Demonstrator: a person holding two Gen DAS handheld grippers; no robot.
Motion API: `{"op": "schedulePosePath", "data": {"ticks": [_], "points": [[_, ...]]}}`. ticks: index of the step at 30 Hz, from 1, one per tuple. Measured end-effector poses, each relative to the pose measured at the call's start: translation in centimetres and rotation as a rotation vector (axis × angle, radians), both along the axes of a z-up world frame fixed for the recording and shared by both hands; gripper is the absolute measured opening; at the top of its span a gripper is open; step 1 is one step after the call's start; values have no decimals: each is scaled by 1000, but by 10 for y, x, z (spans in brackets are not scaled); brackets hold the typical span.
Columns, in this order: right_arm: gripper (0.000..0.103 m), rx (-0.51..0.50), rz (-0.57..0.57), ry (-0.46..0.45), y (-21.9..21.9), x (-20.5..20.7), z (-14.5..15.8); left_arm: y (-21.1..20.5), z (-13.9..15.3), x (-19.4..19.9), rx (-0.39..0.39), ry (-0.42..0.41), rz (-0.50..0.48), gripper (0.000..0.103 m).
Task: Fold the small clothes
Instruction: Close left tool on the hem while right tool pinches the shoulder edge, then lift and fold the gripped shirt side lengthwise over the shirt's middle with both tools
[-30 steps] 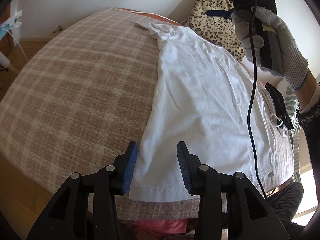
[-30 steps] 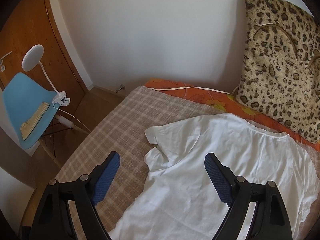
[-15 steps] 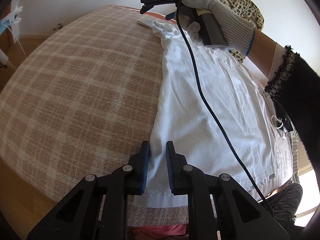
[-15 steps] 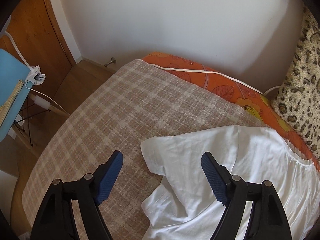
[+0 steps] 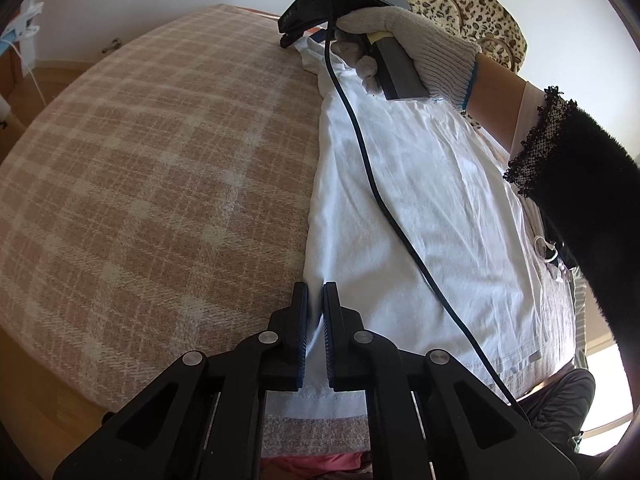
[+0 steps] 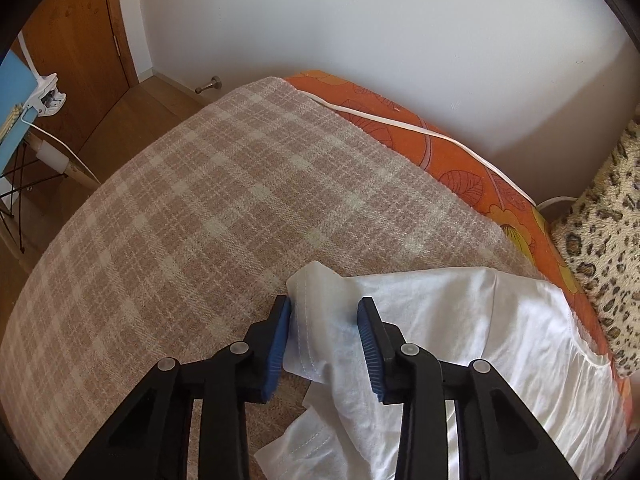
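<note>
The left tool (image 5: pixel 315 322) is pinched on the hem edge of the white shirt (image 5: pixel 432 200), which lies flat on the plaid blanket (image 5: pixel 152 184) of the bed. At 1 o'clock from it, the right tool (image 6: pixel 325 334) sits spread around the sleeve (image 6: pixel 320 304), its blue pads (image 6: pixel 279 336) not yet pressed together.

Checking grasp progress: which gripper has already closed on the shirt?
The left gripper, pinching the white T-shirt at its hem corner; the right gripper is open around the sleeve.
</note>
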State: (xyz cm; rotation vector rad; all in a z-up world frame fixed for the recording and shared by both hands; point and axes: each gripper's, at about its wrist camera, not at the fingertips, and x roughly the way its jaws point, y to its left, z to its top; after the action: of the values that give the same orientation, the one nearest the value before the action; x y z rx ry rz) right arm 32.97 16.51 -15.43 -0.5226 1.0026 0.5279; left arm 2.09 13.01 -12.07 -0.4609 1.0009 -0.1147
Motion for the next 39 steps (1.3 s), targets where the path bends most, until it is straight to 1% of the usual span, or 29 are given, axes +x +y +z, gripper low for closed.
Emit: {"op": "schedulePosePath", "data": {"ticks": [2, 3, 5, 8, 10, 12, 14, 17, 18, 19, 20, 22, 24, 28, 31, 36, 39], "points": [[18, 10, -16, -2, -4, 3, 1, 1, 0, -2, -5, -7, 0, 4], [15, 13, -25, -4, -6, 4, 3, 1, 1, -2, -4, -11, -1, 4], [7, 35, -45, -7, -12, 7, 8, 2, 2, -5, -6, -22, -5, 3], [3, 72, -69, -19, -22, 10, 18, 3, 4, -7, -3, -41, -7, 3], [2, 85, -87, -27, -28, 11, 24, 2, 7, -10, 12, -54, -9, 4], [2, 98, -93, -31, -32, 13, 29, 1, 9, -14, 59, -62, -4, 16], [1, 106, -97, -41, -36, 13, 35, 1, 9, -16, 69, -64, -15, 17], [1, 135, -113, -36, -38, 21, 38, 1, 1, -15, 95, -25, -26, 17], [1, 142, -117, -31, -39, 22, 40, 3, -2, -15, 84, -18, -22, 17], [1, 148, -115, -23, -40, 23, 41, 4, -1, -16, 75, -28, -14, 17], [1, 153, -115, -22, -39, 24, 41, 5, -2, -16, 71, -24, -21, 16], [1, 153, -118, -29, -40, 25, 42, 5, -2, -17, 73, -31, -29, 7], [1, 163, -125, -20, -41, 27, 43, 7, -4, -17, 50, -29, -37, 4], [1, 179, -132, -14, -44, 27, 43, 5, -1, -17, 14, -41, -35, 2], [1, 175, -127, -13, -44, 27, 43, 2, 9, -18, 3, -74, -42, 2], [1, 201, -136, -26, -62, 24, 54, -18, 29, -18, 49, -153, -103, 2], [1, 213, -159, -41, -82, 24, 63, -26, 33, -17, 33, -165, -135, 2]]}}
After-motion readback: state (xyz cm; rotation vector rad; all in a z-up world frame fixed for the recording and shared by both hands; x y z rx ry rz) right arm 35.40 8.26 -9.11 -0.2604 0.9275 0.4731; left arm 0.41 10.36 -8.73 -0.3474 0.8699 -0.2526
